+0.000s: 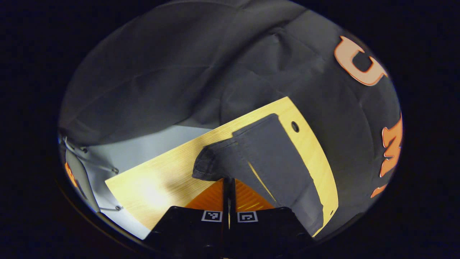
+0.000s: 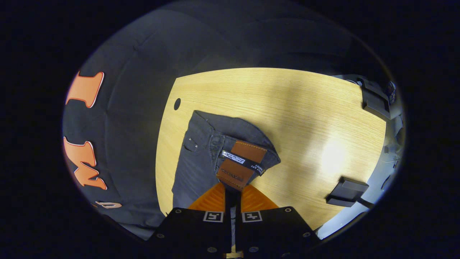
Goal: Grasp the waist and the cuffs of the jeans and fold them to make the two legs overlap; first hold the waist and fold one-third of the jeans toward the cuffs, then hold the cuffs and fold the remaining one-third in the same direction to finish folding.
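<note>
Dark grey jeans [image 1: 266, 154] lie on a light wooden table [image 1: 161, 180]. In the left gripper view the cuff end [image 1: 210, 165] is lifted off the table and my left gripper [image 1: 229, 181] is shut on its edge. In the right gripper view the waist [image 2: 237, 158] with its brown leather patch [image 2: 241, 163] is raised and curled over, and my right gripper [image 2: 233, 190] is shut on the waistband just below the patch. The rest of the jeans [image 2: 194, 169] runs flat along the table's left side.
A small round hole [image 2: 177, 104] sits in the table near the jeans. Two dark clamp-like blocks [image 2: 346, 192] [image 2: 375, 99] stand at the table's right edge in the right gripper view. Black cloth surrounds the table. Thin cables [image 1: 90, 162] run over a pale surface beside it.
</note>
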### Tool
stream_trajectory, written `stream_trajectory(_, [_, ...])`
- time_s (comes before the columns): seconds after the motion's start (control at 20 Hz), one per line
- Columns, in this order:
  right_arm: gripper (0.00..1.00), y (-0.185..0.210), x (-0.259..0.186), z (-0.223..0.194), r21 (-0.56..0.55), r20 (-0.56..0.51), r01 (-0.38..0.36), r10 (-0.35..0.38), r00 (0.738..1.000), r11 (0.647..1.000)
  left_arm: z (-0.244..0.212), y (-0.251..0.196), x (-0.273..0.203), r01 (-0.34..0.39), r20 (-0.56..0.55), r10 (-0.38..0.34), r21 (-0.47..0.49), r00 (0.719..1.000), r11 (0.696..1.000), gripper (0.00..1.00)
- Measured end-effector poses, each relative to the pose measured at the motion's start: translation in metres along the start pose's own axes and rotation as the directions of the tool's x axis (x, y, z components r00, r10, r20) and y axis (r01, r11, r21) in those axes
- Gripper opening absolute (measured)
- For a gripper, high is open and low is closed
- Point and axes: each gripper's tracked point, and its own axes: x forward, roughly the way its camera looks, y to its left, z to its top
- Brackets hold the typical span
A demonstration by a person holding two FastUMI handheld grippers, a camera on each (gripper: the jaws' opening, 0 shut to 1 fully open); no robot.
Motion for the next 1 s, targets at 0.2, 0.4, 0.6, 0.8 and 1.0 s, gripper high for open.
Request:
stream_trajectory(0.2, [0.05,0.028,-0.006,0.007,0.011,-0.002,-0.017,0.017,1.0,1.0,0.034,-0.029,0.013,0.042,0.013,-0.044,0.112,0.999,0.993,0.01])
stream_trajectory(0.4, [0.05,0.051,-0.005,0.01,0.023,0.037,-0.006,0.006,0.999,1.0,0.064,-0.048,0.041,0.062,0.006,-0.065,0.204,0.998,0.977,0.01])
stream_trajectory(0.6, [0.05,0.062,0.003,0.004,0.014,0.064,0.04,-0.04,0.997,0.999,0.089,-0.069,0.081,0.078,-0.017,-0.076,0.298,0.997,0.951,0.01])
stream_trajectory(0.8, [0.05,0.065,0.002,0.003,-0.002,0.074,0.072,-0.072,0.995,0.997,0.039,-0.034,0.088,-0.001,-0.26,0.072,0.264,0.963,0.965,0.01])
stream_trajectory(1.0, [0.05,0.065,0.004,0.004,-0.018,0.043,0.071,-0.07,0.997,0.997,0.018,-0.031,0.103,-0.091,-0.292,0.153,0.216,0.944,0.972,0.41])
